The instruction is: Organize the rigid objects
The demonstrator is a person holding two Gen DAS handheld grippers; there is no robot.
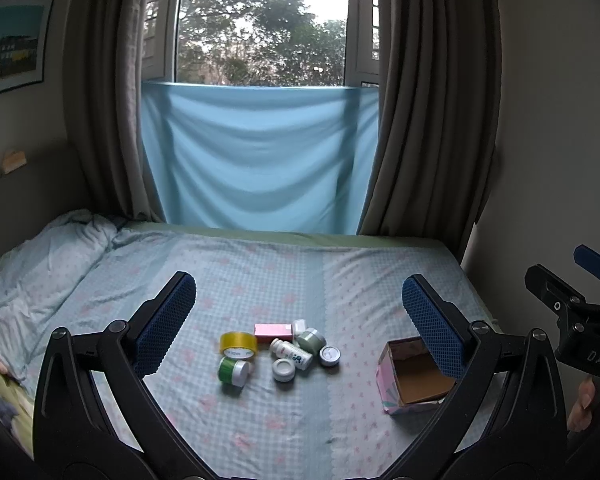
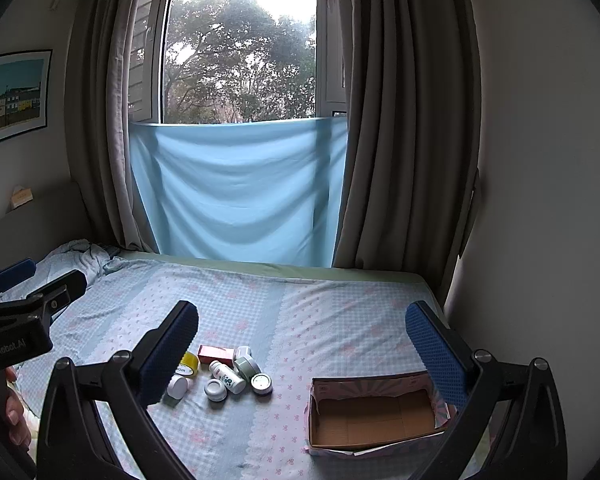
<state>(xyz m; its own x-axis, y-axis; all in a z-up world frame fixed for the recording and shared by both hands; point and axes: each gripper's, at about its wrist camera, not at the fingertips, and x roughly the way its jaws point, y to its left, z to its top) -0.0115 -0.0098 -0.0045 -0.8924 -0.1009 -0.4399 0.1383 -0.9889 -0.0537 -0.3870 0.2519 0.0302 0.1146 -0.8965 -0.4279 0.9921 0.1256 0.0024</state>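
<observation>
Both your grippers hang above the bed with nothing in them: the left gripper [image 1: 298, 320] stands wide, and the right gripper [image 2: 302, 344] stands wide as well.

The items lie in one tight cluster on the bed [image 1: 260, 272]: a tape roll [image 1: 238, 345], a green jar [image 1: 233, 371] on its side, a pink carton [image 1: 273, 332], a white bottle [image 1: 291, 353] lying flat, a sage jar [image 1: 312, 339] and two small pots [image 1: 283, 369]. The box [image 2: 374, 412] sits open and empty, well to their right, nearer your right gripper.

Risks, as judged from here:
- The items touch one another — closing on one is likely to nudge its neighbour.
- The bottle and green jar lie on their sides and could roll off the line of grip.
- The bedding is soft; pressing down may tilt an item or catch the sheet between the pads.
- The box looks like light card, with a torn-looking rim. A bump from your right gripper could shift or tip it.

Surface: a checked, pink-flowered sheet, fairly flat around the items, rumpled duvet [image 1: 36, 264] at far left.

Room: a window [image 1: 260, 20] with brown curtains [image 1: 432, 100], a blue cloth [image 1: 256, 152] hung across its lower part, and a framed picture [image 1: 10, 44] on the left wall.
</observation>
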